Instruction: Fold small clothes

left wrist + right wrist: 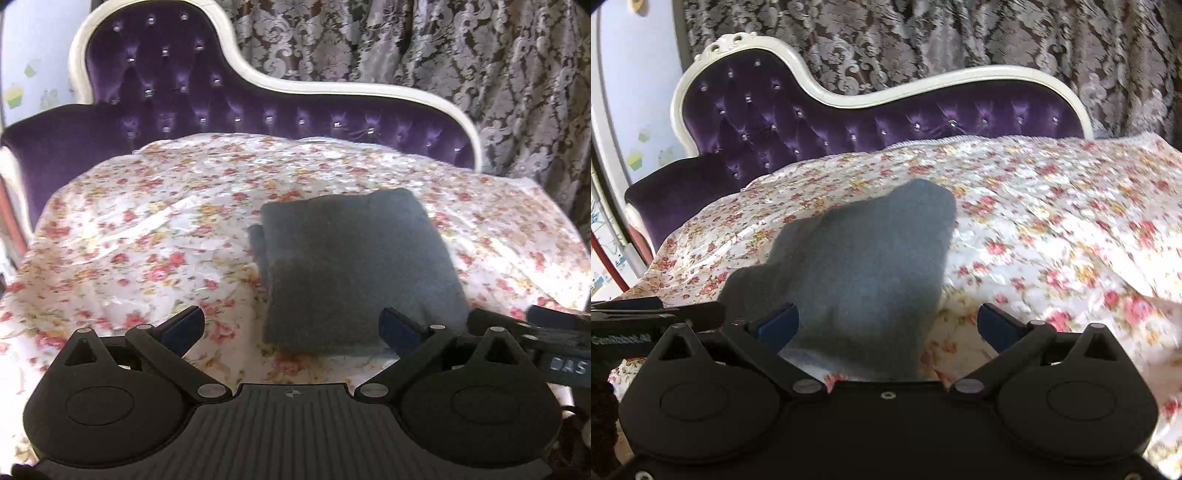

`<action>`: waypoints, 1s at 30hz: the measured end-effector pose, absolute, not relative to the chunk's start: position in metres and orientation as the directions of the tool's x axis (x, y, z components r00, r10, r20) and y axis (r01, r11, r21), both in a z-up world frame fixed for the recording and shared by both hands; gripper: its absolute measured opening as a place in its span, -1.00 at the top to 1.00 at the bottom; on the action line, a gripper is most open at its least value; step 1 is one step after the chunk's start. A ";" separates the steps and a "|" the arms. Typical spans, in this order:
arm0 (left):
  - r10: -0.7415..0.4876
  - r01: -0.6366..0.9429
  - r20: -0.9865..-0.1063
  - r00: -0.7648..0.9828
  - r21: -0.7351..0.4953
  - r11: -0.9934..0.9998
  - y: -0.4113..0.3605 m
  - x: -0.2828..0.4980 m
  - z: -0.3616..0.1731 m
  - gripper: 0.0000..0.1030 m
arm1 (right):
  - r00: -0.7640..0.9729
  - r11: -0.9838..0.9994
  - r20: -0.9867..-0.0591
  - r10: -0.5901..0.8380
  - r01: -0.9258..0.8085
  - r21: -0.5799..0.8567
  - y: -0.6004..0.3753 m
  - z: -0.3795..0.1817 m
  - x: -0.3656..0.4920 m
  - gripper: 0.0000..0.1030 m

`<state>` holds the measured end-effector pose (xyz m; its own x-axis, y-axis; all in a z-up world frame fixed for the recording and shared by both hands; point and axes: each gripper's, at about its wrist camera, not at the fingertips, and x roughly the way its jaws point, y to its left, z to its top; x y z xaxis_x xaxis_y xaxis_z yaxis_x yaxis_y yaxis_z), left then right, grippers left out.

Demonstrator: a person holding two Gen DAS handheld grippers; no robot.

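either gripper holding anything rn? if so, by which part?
Nothing held. Left gripper and right gripper both have fingers spread open; the folded grey cloth lies loose on the floral sheet.

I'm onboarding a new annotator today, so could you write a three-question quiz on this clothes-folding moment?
1. True or false: the left gripper is shut on the folded grey knitted cloth.
2. What does the cloth lie on? A) a bare wooden table B) a white floral bedspread C) a purple velvet cushion
3. Fill in: behind the spread stands a tufted ______ velvet sofa back with a cream frame.

Key
1. False: both it and the right gripper stand wide open, nothing between the fingers.
2. B
3. purple
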<state>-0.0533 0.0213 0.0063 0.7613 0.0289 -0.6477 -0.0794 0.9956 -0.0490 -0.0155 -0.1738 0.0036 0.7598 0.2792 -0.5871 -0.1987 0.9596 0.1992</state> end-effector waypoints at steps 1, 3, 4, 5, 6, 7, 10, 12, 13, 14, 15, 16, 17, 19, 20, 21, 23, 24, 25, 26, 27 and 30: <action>0.061 -0.099 -0.653 0.755 -0.022 0.995 0.020 -0.053 0.007 -0.98 | 0.757 0.960 -0.590 0.279 -0.196 0.202 -0.175 0.003 -0.018 -0.99; 0.123 -0.134 -0.656 0.745 0.033 0.990 0.016 -0.054 0.008 -0.98 | 0.758 0.959 -0.589 0.280 -0.195 0.205 -0.177 0.004 -0.023 -0.99; 0.139 -0.141 -0.656 0.742 0.050 0.989 0.014 -0.055 0.008 -0.98 | 0.761 0.960 -0.586 0.277 -0.196 0.200 -0.177 0.005 -0.026 -0.99; 0.141 -0.140 -0.658 0.740 0.055 0.989 0.014 -0.055 0.008 -0.98 | 0.765 0.963 -0.585 0.269 -0.196 0.188 -0.176 0.006 -0.028 -0.99; 0.134 -0.135 -0.660 0.740 0.050 0.990 0.015 -0.056 0.009 -0.98 | 0.768 0.964 -0.583 0.267 -0.200 0.178 -0.175 0.007 -0.031 -0.99; 0.123 -0.131 -0.661 0.740 0.037 0.991 0.015 -0.056 0.009 -0.98 | 0.772 0.964 -0.577 0.267 -0.204 0.172 -0.175 0.009 -0.033 -0.99; 0.112 -0.130 -0.666 0.738 0.022 0.991 0.016 -0.059 0.009 -0.98 | 0.777 0.960 -0.564 0.280 -0.214 0.180 -0.174 0.015 -0.037 -0.99; 0.114 -0.127 -0.665 0.739 0.028 0.991 0.013 -0.062 0.010 -0.98 | 0.781 0.959 -0.557 0.282 -0.213 0.187 -0.174 0.019 -0.039 -0.99; 0.114 -0.125 -0.663 0.740 0.030 0.992 0.013 -0.063 0.010 -0.98 | 0.785 0.961 -0.555 0.276 -0.208 0.184 -0.174 0.021 -0.040 -0.99; 0.112 -0.123 -0.662 0.742 0.030 0.992 0.012 -0.065 0.011 -0.98 | 0.788 0.962 -0.553 0.271 -0.205 0.180 -0.173 0.022 -0.042 -0.99; 0.110 -0.122 -0.661 0.742 0.029 0.992 0.011 -0.065 0.011 -0.98 | 0.792 0.963 -0.549 0.268 -0.202 0.178 -0.173 0.023 -0.044 -0.99; 0.107 -0.120 -0.661 0.743 0.026 0.992 0.011 -0.066 0.012 -0.98 | 0.793 0.963 -0.546 0.269 -0.202 0.180 -0.173 0.024 -0.045 -0.99; 0.103 -0.118 -0.662 0.742 0.023 0.993 0.010 -0.066 0.012 -0.98 | 0.791 0.961 -0.547 0.274 -0.205 0.186 -0.173 0.025 -0.046 -0.99; 0.094 -0.113 -0.667 0.739 0.014 0.993 0.011 -0.066 0.012 -0.98 | 0.780 0.955 -0.552 0.293 -0.213 0.206 -0.173 0.026 -0.046 -0.99; 0.091 -0.112 -0.671 0.736 0.011 0.994 0.010 -0.066 0.011 -0.98 | 0.776 0.953 -0.556 0.299 -0.215 0.213 -0.173 0.026 -0.046 -0.99; 0.090 -0.112 -0.673 0.734 0.011 0.994 0.010 -0.066 0.011 -0.98 | 0.772 0.952 -0.560 0.301 -0.214 0.218 -0.173 0.027 -0.046 -0.99; 0.093 -0.115 -0.678 0.729 0.013 0.993 0.009 -0.066 0.010 -0.98 | 0.765 0.954 -0.571 0.297 -0.207 0.219 -0.172 0.028 -0.046 -0.99; 0.092 -0.113 -0.680 0.727 0.013 0.993 0.009 -0.066 0.010 -0.98 | 0.763 0.953 -0.574 0.298 -0.207 0.219 -0.172 0.028 -0.046 -0.99; 0.092 -0.112 -0.683 0.725 0.015 0.994 0.008 -0.066 0.010 -0.98 | 0.763 0.953 -0.574 0.299 -0.208 0.220 -0.172 0.029 -0.046 -0.99; 0.092 -0.111 -0.684 0.723 0.016 0.994 0.008 -0.067 0.009 -0.98 | 0.762 0.953 -0.574 0.299 -0.209 0.220 -0.171 0.029 -0.046 -0.99; 0.091 -0.110 -0.685 0.722 0.016 0.994 0.008 -0.067 0.009 -0.98 | 0.761 0.953 -0.576 0.300 -0.209 0.220 -0.171 0.029 -0.046 -0.99; 0.089 -0.108 -0.689 0.720 0.015 0.994 0.007 -0.067 0.009 -0.98 | 0.754 0.950 -0.581 0.307 -0.209 0.231 -0.171 0.029 -0.045 -0.99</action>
